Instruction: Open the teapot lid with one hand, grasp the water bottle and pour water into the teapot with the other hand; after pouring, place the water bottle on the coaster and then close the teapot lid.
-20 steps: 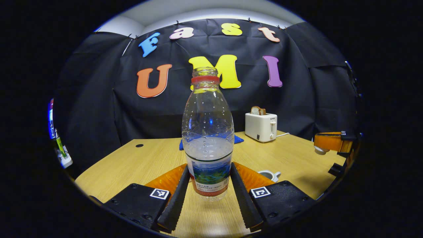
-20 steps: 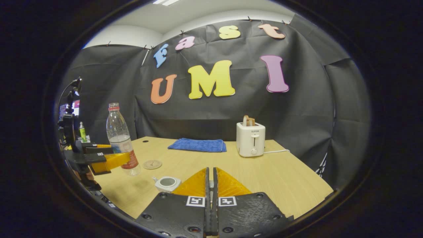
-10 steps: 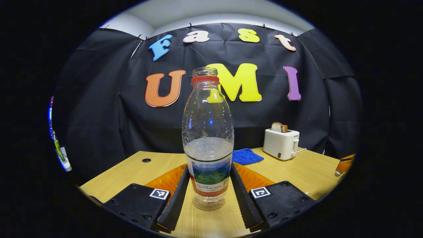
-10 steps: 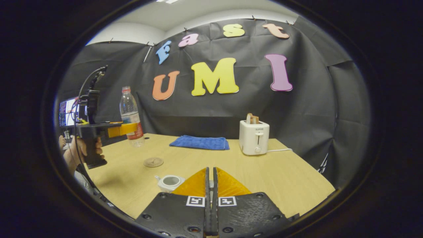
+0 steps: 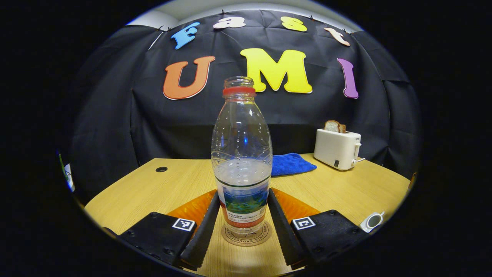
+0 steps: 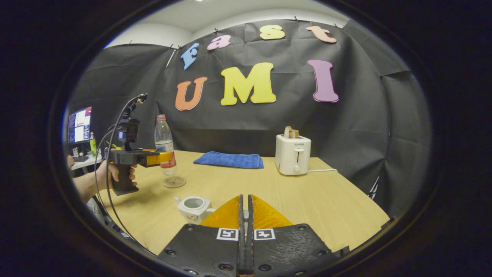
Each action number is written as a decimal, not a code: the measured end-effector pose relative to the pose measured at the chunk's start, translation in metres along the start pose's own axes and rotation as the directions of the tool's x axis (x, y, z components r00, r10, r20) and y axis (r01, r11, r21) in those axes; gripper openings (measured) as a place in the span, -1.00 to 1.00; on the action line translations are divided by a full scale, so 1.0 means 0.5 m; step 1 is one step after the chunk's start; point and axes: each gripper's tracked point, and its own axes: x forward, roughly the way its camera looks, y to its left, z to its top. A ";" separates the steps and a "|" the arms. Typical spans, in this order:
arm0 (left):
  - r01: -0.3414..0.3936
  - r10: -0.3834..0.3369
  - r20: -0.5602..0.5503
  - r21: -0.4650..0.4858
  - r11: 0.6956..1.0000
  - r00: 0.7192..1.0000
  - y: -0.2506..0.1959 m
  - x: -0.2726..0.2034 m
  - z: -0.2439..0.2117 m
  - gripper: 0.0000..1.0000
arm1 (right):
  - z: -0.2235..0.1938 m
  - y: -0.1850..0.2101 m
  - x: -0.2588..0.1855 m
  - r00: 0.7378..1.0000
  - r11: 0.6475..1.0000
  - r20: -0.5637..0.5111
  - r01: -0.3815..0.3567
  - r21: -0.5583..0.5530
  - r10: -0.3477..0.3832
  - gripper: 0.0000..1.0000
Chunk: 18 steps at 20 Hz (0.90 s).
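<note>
A: Nearest in the left gripper view, the left hand-held gripper [image 5: 243,227] has both fingers pressed on the labelled lower body of the clear plastic water bottle with a red neck ring [image 5: 241,154], which stands upright and uncapped, about a third full.

B: And the round brown coaster [image 5: 246,235]?

A: Directly beneath the bottle's base. Whether the base touches it or hangs just above, I cannot tell. The right gripper view suggests a small gap, with the coaster [image 6: 173,181] under the bottle [image 6: 165,144].

B: The right hand-held gripper [image 6: 245,231]?

A: Its fingers are closed together. I cannot tell whether the lid is pinched between them. The small white ceramic teapot [image 6: 193,207] sits open-topped just left of it on the light wooden worktop [image 6: 307,204].

B: Risks?

A: Judging from this, letting go before the base is seated could tip the bottle and spill water through its open mouth. Pulling back crookedly could drag it off the coaster. Farther off, the blue folded cloth [image 6: 229,159] and white toaster with bread [image 6: 293,154] stand well apart.
</note>
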 end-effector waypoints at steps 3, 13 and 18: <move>-0.003 0.002 -0.036 -0.022 1.000 0.999 0.009 0.005 -0.030 0.57 | -0.002 -0.004 -0.001 1.000 1.000 -0.001 0.004 0.002 -0.004 -1.00; -0.012 0.011 -0.083 -0.015 1.000 0.996 0.013 0.011 -0.060 0.78 | -0.013 -0.001 -0.002 1.000 1.000 -0.012 -0.002 -0.003 0.002 -1.00; -0.032 0.029 -0.106 -0.027 0.999 0.994 0.017 0.002 -0.070 1.00 | -0.013 0.001 -0.002 1.000 1.000 -0.011 -0.005 -0.006 0.004 -1.00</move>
